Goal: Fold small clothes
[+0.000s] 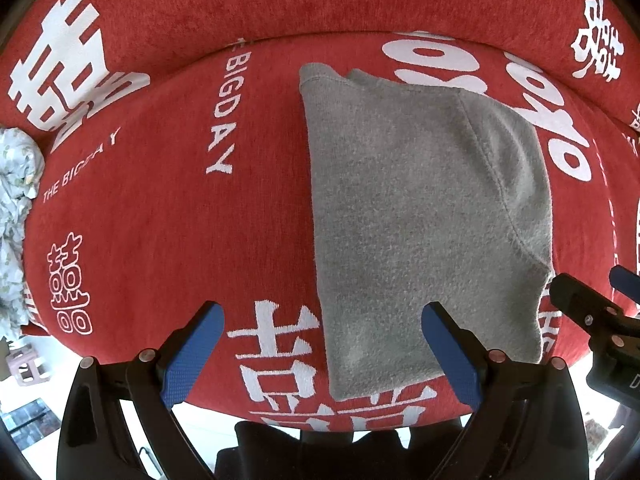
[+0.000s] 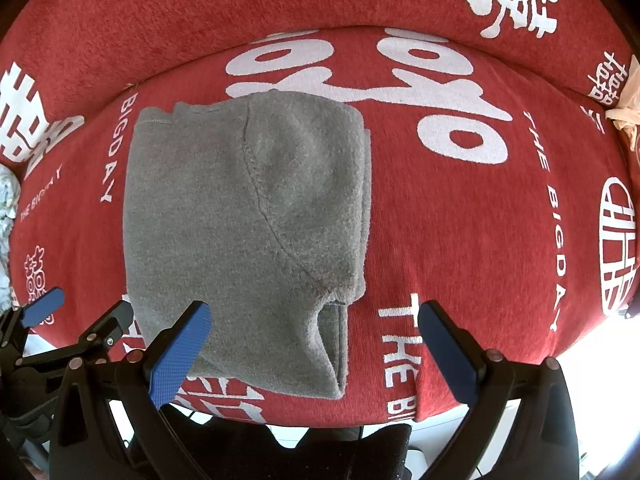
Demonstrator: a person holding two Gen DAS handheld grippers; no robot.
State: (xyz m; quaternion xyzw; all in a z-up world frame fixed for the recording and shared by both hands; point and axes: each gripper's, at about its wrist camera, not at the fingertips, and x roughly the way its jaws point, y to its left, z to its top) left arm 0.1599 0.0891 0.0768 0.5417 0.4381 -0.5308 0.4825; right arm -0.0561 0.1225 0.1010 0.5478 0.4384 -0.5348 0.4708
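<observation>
Grey garment (image 2: 244, 232) lies folded at frame centre on red cover (image 2: 460, 240). Left gripper (image 1: 320, 344) and right gripper (image 2: 314, 344) both spread wide, empty. Risk: a one-layer pinch would unravel the fold.

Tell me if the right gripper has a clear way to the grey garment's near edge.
Probably yes. The right gripper is open, and the grey garment lies flat on the red cover just ahead, with nothing between them.

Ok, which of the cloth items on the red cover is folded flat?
The grey garment in the middle, between both grippers. The pale patterned cloth at the far left edge lies crumpled.
</observation>
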